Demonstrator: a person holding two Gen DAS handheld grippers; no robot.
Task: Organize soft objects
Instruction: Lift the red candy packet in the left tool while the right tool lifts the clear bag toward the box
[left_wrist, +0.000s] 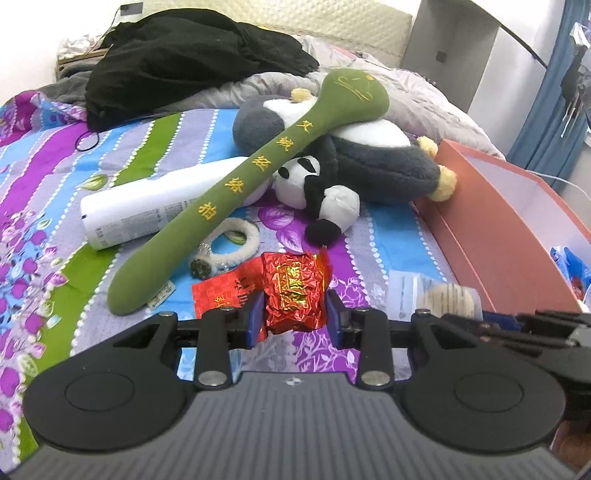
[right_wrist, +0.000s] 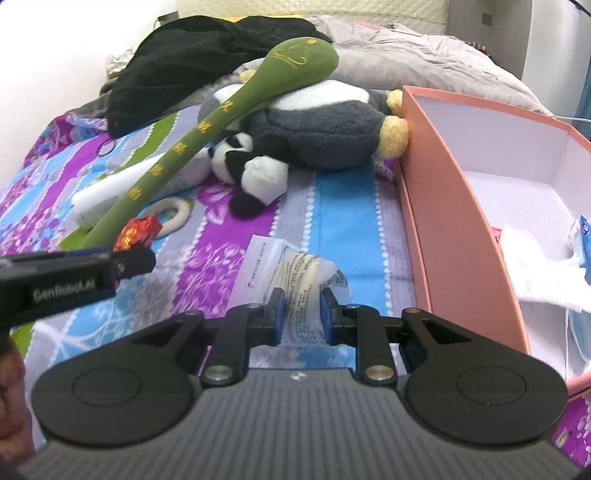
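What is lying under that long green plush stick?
The green stick lies across a grey plush, a panda toy and a white bottle. Its lower end rests on the bedsheet. Whatever is directly beneath it stays hidden.

Bright even light; fisheye edges bent, slight blur.

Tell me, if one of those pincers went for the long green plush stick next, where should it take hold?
Probably the bare lower handle of the green plush stick, coming from above with the fingers across its width. That end is slim and lies open on the bedspread; higher up it rests across the white bottle and the grey plush toy.
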